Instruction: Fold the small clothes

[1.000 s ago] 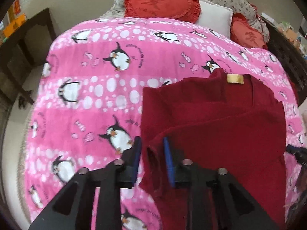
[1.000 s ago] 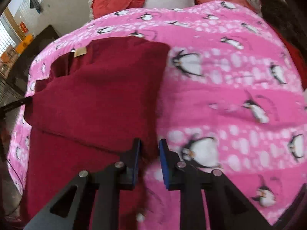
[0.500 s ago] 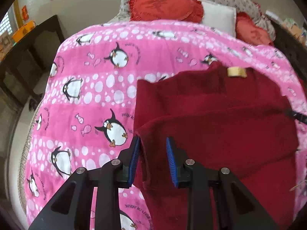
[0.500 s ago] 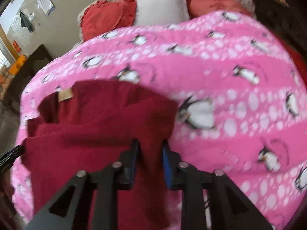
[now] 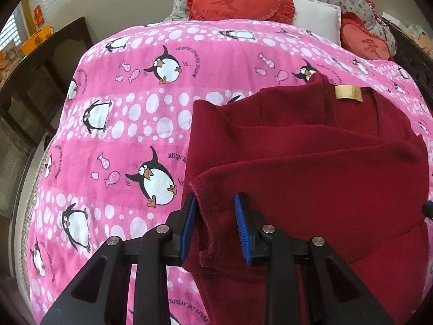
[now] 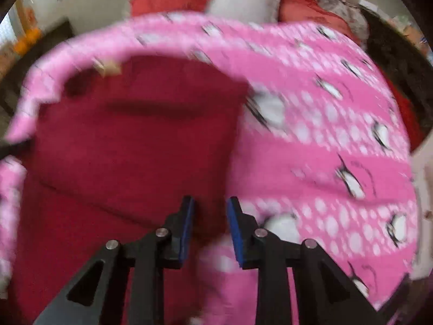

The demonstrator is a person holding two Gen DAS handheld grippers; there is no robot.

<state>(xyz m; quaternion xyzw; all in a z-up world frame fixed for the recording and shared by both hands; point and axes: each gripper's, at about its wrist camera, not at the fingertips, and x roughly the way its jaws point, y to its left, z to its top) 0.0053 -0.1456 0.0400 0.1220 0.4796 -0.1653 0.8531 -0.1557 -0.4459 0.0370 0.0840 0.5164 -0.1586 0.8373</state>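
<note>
Dark red garment (image 5: pixel 311 168) lies on the pink penguin blanket (image 5: pixel 130 124), right of centre in the left view, tan neck label (image 5: pixel 347 92) at the far end, bottom hem folded up twd the collar.

Left gripper (image 5: pixel 215 223): jaws narrowly apart, stitched hem corner betw them; only the left pad seems to touch, so prob. letting go. Right gripper (image 6: pixel 209 227): view blurred; jaws have just been opening, garment's right edge betw them, not clamped.

Step, by judgement: laying down the hem fold. Next: free both grippers w/o dragging cloth, then regrip the sides for a further fold.
</note>
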